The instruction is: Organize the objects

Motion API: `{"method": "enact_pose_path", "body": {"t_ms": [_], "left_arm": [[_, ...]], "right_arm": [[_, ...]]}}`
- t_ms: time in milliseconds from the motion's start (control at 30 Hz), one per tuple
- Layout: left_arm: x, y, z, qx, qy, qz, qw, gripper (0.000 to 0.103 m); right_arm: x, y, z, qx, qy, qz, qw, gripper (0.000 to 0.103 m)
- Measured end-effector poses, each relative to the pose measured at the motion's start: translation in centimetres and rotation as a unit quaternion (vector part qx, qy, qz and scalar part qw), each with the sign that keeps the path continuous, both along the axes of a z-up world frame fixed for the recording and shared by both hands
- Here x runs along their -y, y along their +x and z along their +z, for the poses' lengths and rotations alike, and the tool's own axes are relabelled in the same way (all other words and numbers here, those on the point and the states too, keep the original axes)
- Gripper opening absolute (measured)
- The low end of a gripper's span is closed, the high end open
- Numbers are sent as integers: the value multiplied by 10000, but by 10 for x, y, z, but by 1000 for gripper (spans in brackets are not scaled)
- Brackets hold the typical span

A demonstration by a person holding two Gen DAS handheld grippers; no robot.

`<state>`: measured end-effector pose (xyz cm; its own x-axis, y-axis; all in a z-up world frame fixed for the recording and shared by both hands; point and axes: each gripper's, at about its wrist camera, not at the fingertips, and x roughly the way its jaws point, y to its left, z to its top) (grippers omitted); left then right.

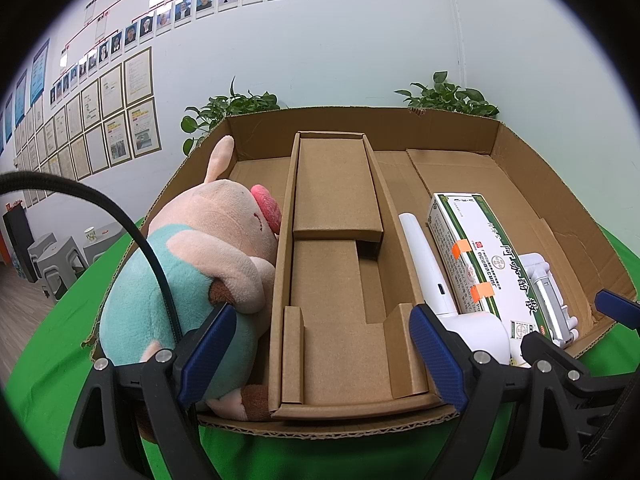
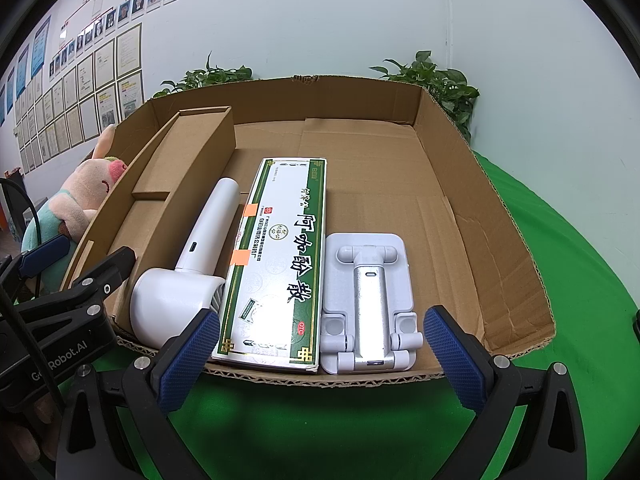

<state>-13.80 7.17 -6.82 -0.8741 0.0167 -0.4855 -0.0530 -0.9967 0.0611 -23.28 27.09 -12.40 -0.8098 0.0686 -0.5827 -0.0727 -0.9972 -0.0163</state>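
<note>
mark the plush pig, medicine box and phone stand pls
plush pig [image 1: 224,216]: left wrist view, on its face.
medicine box [image 2: 280,256]: right wrist view, on the printed top face.
phone stand [image 2: 370,300]: right wrist view, on its silver arm.

a cardboard tray [image 2: 460,184] sits on the desk [image 2: 560,264], with two plants [image 2: 436,76] behind its far wall. in the tray, a long cardboard insert [image 1: 340,264] runs front to back. left of the insert lies a plush toy [image 1: 200,256], pressed against the tray's left wall. right of the insert lie, side by side, a handheld device [image 2: 192,276], then a medicine box [image 2: 280,264] touching it, then a folded phone stand [image 2: 368,300] just beside the box, near the tray's front edge.
</note>
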Motion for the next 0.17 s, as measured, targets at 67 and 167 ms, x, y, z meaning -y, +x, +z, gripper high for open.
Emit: {"method": "enact_pose_path", "body": {"t_ms": [67, 167], "left_arm": [[0, 0, 0, 3, -8, -7, 10000, 89], [2, -1, -1, 13, -19, -24, 10000, 90]], "right_arm": [[0, 0, 0, -1, 1, -3, 10000, 103], [0, 1, 1, -2, 0, -4, 10000, 103]]}}
